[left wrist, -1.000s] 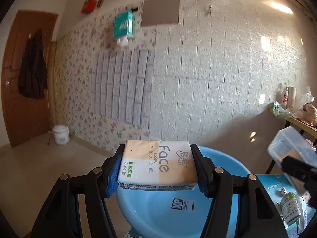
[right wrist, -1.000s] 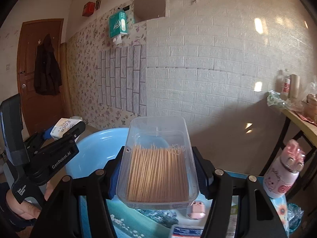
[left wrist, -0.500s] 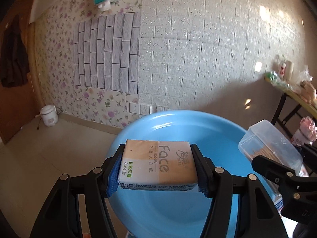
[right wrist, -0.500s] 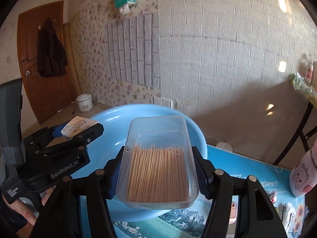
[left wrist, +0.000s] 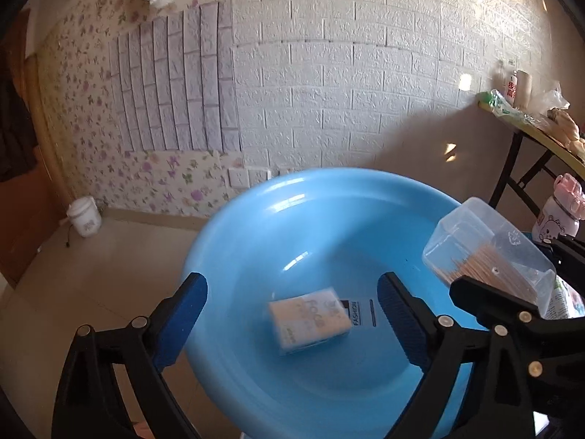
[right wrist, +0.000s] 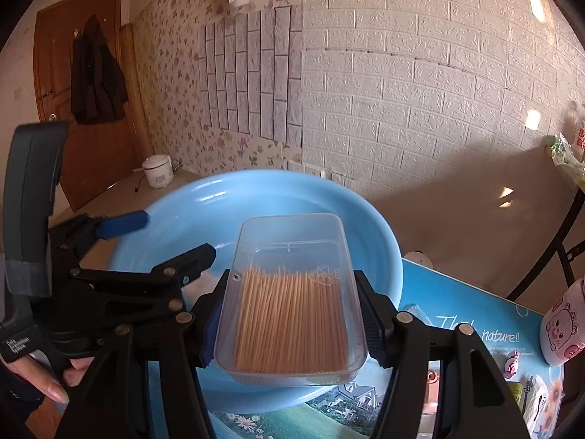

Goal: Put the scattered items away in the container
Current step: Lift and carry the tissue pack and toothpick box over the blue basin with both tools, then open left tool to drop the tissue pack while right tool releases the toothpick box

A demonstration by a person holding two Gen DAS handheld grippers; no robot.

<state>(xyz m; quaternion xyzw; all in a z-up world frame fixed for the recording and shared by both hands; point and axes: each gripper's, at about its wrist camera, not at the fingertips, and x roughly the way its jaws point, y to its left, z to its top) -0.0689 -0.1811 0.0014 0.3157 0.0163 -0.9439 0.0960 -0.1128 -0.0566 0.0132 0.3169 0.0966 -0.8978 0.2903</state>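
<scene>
A big blue basin point(left wrist: 256, 226) point(right wrist: 380, 241) stands on the table. A tissue pack point(left wrist: 309, 320), blurred, lies loose in its bottom. My left gripper point(left wrist: 292, 311) hovers over the basin with its jaws opening wide and its pads clear of the pack. My right gripper point(right wrist: 289, 325) is shut on a clear plastic box of toothpicks point(right wrist: 292, 303) point(left wrist: 490, 256), held above the basin's near right rim. The left gripper point(right wrist: 157, 241) also shows at the left of the right wrist view, with a hand on its grip.
A pink cartoon bottle point(right wrist: 563, 325) point(left wrist: 559, 212) stands on the blue printed table mat point(right wrist: 457, 307) right of the basin, with small items near it. A folding table point(left wrist: 530, 135) with clutter is at far right. A white bucket point(left wrist: 85, 216) sits on the floor.
My left gripper has opened and let go of the tissue pack, which has dropped into the basin. Both grippers came down and forward over the basin. The right one still grips the toothpick box.
</scene>
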